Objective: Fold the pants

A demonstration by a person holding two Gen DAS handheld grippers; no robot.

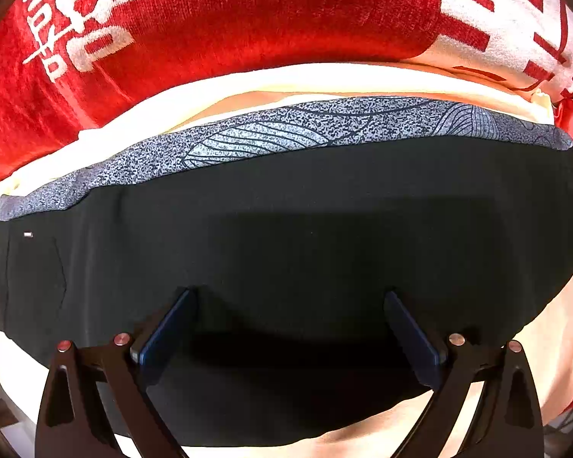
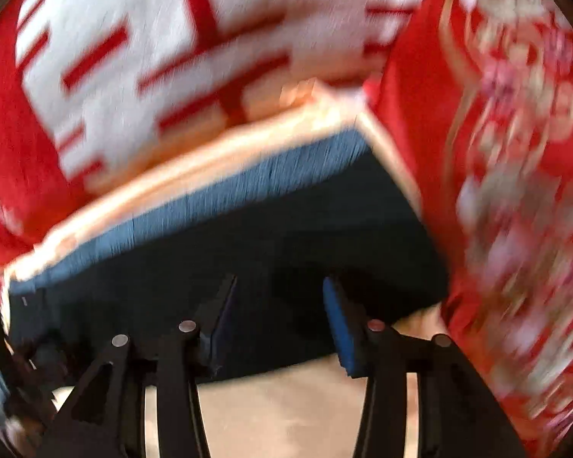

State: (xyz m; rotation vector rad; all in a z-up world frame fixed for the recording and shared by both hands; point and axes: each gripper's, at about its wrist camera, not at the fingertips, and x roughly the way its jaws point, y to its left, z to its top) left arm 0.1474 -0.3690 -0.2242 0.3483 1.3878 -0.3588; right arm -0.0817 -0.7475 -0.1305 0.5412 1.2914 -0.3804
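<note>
The black pants [image 1: 286, 236] lie folded in a flat block on a cream surface [image 1: 248, 87], with a grey speckled leaf-print band [image 1: 286, 129] along their far edge. My left gripper [image 1: 290, 297] is open, its blue pads wide apart just over the near part of the pants, holding nothing. In the blurred right wrist view the same pants [image 2: 286, 229] show with the blue-grey band [image 2: 210, 194] on the far side. My right gripper [image 2: 279, 286] is open above the pants' near edge, empty.
A red blanket with white lettering [image 1: 248, 15] lies behind the pants. In the right wrist view it [image 2: 172, 38] fills the top, and a red patterned cloth [image 2: 515, 191] rises on the right. The cream surface [image 2: 286, 412] shows near the fingers.
</note>
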